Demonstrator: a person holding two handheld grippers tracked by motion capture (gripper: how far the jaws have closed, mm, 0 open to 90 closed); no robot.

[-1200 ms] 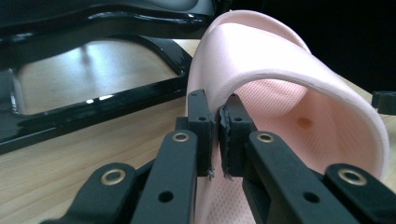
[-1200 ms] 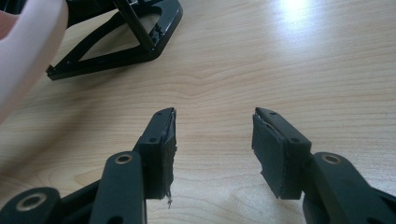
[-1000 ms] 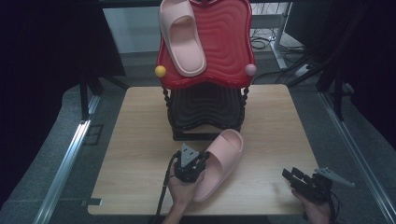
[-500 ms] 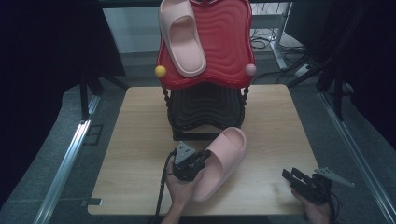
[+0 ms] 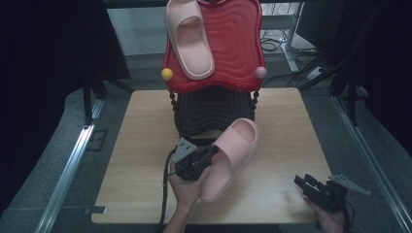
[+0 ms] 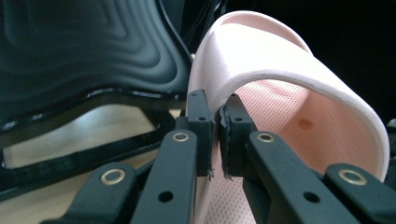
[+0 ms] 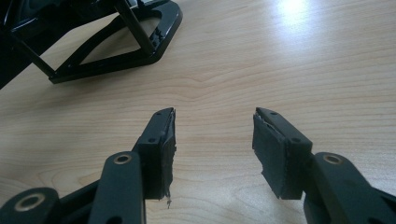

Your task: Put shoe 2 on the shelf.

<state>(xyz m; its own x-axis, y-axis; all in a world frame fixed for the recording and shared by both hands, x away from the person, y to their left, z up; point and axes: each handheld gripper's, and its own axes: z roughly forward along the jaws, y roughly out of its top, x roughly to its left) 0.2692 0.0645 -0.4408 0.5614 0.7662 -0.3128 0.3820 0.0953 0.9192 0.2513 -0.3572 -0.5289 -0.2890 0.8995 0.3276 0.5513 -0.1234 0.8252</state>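
- The left claw is sitting near the front middle of the wooden table, held in the person's left hand.
- Its jaws are pinching the side edge of a pink slipper, close by the strap; in the left gripper view the left claw is showing the pink rim squeezed between the two black pads.
- The slipper is lying slantwise on the table, its toe end pointing toward the black lower tier of the rack and its heel toward the person.
- A second pink slipper is resting on the red wavy top panel of the rack, leaning sole-down on the left half.
- The right claw is hovering at the front right corner of the table, well apart from the slipper.
- In the right gripper view the right claw is standing wide, with bare wood between the pads and the rack's black base frame lying beyond.
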